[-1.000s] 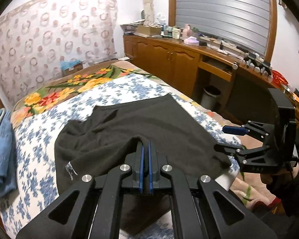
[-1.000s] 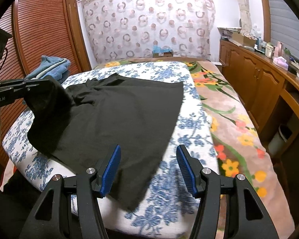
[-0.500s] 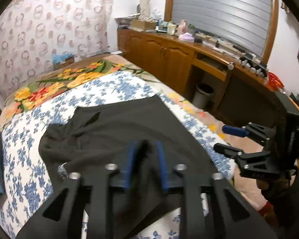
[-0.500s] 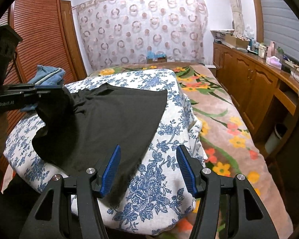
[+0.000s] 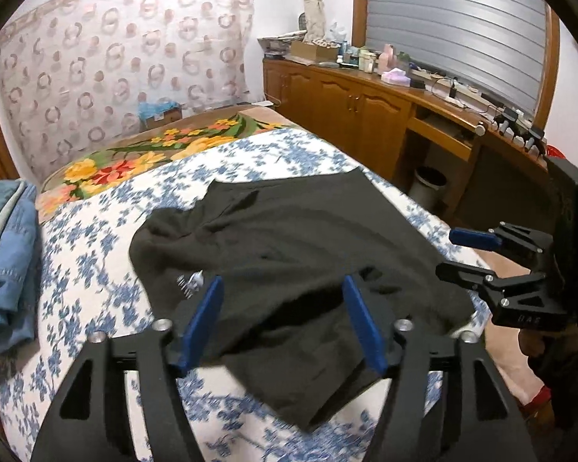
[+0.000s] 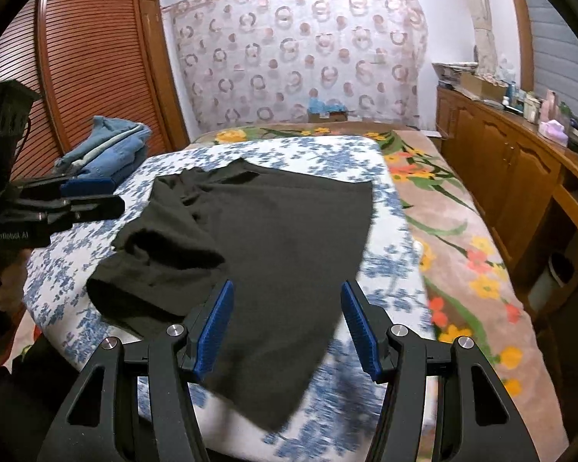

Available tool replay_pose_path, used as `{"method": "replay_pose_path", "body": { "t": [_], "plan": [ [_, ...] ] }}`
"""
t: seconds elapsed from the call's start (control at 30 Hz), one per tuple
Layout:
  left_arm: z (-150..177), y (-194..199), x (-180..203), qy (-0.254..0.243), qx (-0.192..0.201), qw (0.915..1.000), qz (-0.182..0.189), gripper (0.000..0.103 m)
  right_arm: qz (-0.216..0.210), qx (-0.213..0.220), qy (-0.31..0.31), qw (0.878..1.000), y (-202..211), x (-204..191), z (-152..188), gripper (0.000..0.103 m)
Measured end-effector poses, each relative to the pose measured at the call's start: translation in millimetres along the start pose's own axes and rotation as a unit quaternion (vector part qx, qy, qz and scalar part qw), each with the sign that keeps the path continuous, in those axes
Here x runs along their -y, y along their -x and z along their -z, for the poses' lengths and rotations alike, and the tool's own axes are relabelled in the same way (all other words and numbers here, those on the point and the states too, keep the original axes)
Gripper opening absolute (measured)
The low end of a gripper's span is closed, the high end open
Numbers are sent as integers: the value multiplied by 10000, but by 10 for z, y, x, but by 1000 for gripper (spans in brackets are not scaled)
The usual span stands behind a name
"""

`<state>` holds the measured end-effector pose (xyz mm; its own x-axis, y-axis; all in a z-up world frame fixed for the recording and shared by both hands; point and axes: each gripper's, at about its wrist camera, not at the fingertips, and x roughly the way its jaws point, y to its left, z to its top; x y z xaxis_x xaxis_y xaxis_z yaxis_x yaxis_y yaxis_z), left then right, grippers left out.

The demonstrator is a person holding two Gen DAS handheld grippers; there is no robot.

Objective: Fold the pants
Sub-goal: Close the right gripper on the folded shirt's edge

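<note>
Black pants (image 5: 289, 254) lie rumpled on the bed (image 5: 96, 269), their near corner hanging over its edge. The left gripper (image 5: 285, 323) is spread, empty above them. From the right view, the right gripper (image 6: 287, 327) gapes too; that overhang could drag the pants off the bed.

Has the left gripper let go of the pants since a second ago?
Yes. The left gripper, shut on the pants before, now has its jaws open, and the lifted corner lies on the bed.
</note>
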<state>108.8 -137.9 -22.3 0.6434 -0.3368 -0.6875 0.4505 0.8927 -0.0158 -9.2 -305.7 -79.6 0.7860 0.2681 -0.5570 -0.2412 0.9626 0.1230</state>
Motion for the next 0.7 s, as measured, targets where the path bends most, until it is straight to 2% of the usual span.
{"method": "replay_pose_path", "body": {
  "t": [0.1, 0.53, 0.63, 0.7],
  "plan": [
    [92, 10, -97, 75, 10, 10000, -19, 82, -92, -54, 34, 9999, -92, -63, -5, 60],
    [488, -68, -422, 456, -218, 9984, -243, 82, -323, -465, 200, 9982, -454, -105, -52, 42],
    [531, -95, -432, 480, -258, 9982, -241, 82, -312, -493, 224, 9980, -465, -91, -68, 35],
    [548, -118, -433, 487, -286, 9981, -236, 82, -356, -511, 247, 9978, -472, -92, -83, 23]
  ]
}}
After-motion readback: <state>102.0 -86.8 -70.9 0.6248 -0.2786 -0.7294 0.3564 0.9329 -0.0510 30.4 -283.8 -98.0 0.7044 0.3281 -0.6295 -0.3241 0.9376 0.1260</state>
